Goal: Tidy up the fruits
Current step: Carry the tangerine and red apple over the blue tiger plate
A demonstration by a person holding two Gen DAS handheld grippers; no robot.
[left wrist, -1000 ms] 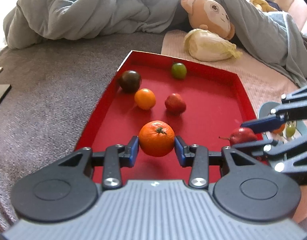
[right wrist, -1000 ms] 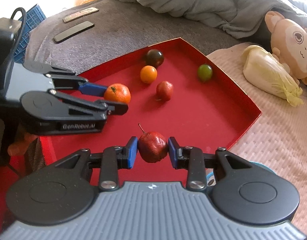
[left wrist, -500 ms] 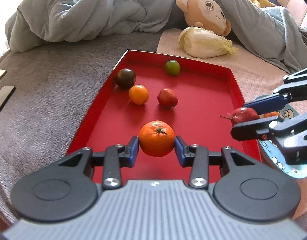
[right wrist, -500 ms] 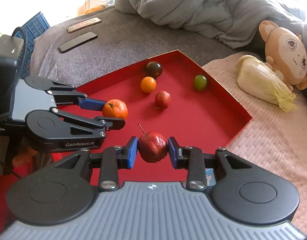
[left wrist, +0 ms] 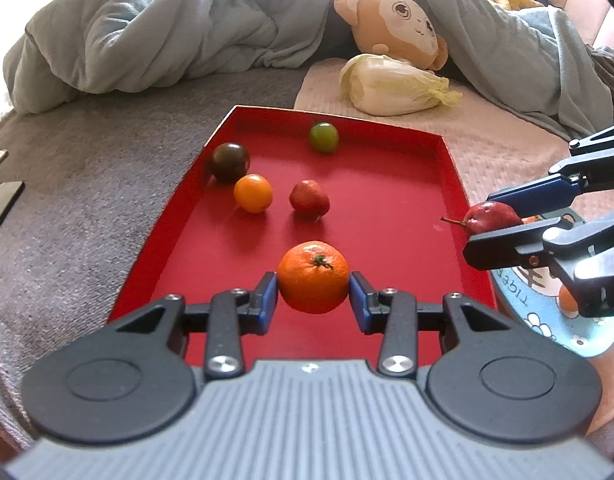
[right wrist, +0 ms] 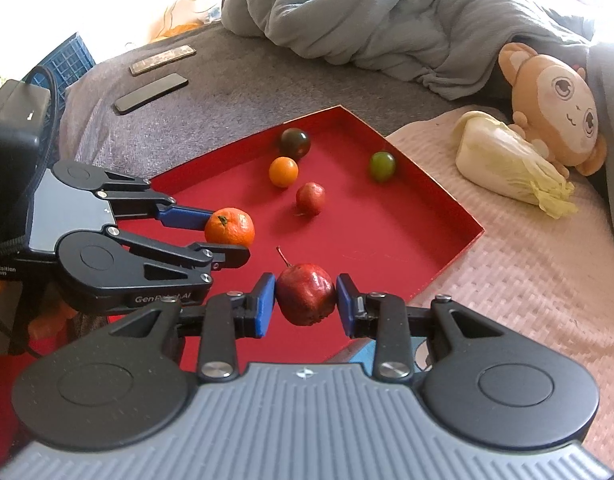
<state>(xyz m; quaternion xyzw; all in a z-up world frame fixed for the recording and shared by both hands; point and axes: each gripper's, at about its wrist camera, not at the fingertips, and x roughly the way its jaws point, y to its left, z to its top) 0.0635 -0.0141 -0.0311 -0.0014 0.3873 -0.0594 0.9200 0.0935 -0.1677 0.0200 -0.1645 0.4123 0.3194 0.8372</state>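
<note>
My left gripper (left wrist: 313, 300) is shut on a tangerine (left wrist: 313, 277), held above the near end of the red tray (left wrist: 403, 240). My right gripper (right wrist: 305, 304) is shut on a dark red pear (right wrist: 305, 294) with a stem, lifted over the tray's right edge. In the left wrist view that pear (left wrist: 493, 218) hangs just past the tray wall, above a light blue plate (left wrist: 547, 320). Left in the tray are a dark tomato (left wrist: 229, 161), a small orange fruit (left wrist: 253, 193), a red fruit (left wrist: 309, 199) and a green fruit (left wrist: 324, 137).
A cabbage (left wrist: 395, 84) and a plush monkey (left wrist: 399, 28) lie beyond the tray on a pink mat. A grey duvet (left wrist: 167, 36) is heaped at the back. Two phones (right wrist: 151, 92) rest on the grey cover at left, near a blue crate (right wrist: 67, 64).
Both grippers have drawn back and risen a little with their fruit. The pear has gone from inside the tray's right edge to above the blue plate.
</note>
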